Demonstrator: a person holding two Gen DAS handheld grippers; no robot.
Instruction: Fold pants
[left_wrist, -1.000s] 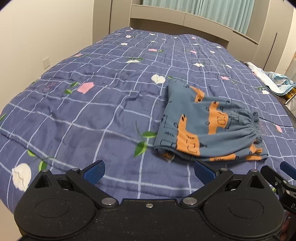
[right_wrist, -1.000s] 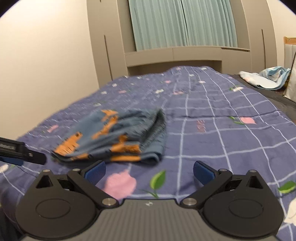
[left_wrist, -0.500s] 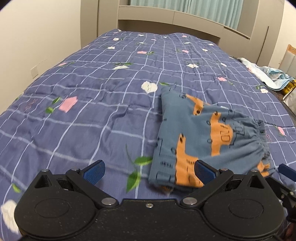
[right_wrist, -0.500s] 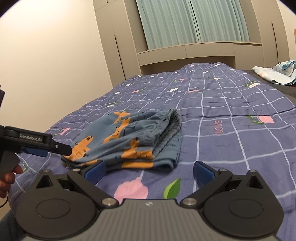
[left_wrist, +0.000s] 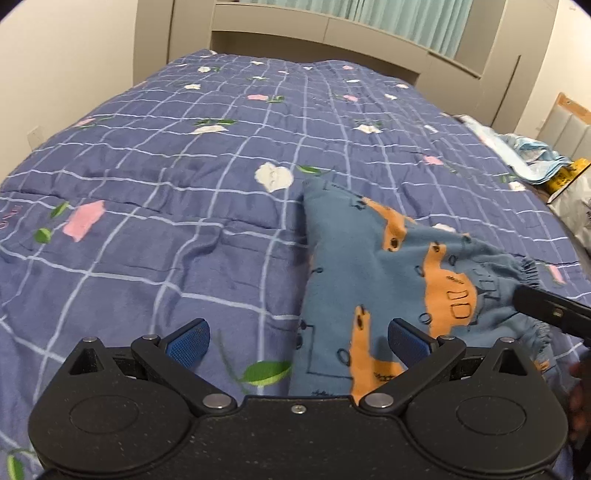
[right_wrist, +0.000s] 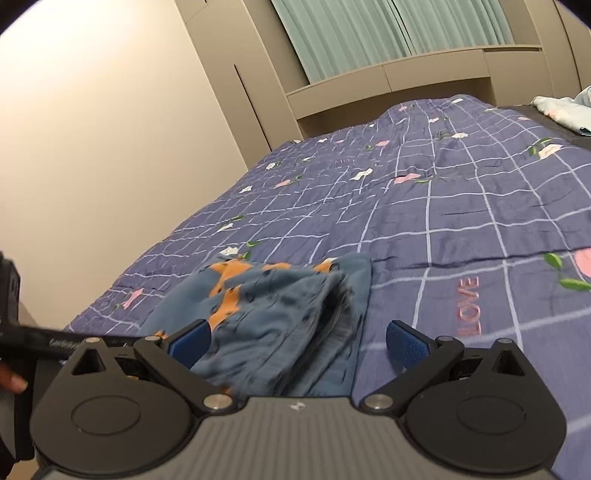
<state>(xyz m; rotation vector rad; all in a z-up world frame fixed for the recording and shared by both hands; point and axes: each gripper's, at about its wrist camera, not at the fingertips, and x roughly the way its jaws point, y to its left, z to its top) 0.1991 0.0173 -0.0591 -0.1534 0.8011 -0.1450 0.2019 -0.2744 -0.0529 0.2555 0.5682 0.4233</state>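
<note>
Left wrist view is showing the pants lying folded on the quilt — left gripper and right gripper both gaping, empty. Pinching only top layers risks unravelling the bundle.

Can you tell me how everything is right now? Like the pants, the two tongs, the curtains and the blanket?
pants: folded into a bundle, lying on the quilt, not gripped
left tongs: open, holding nothing, low over the pants' edge
right tongs: open, holding nothing, at the elastic waistband end
quilt: spread over the bed, a little wrinkled
curtains: drawn shut
</note>
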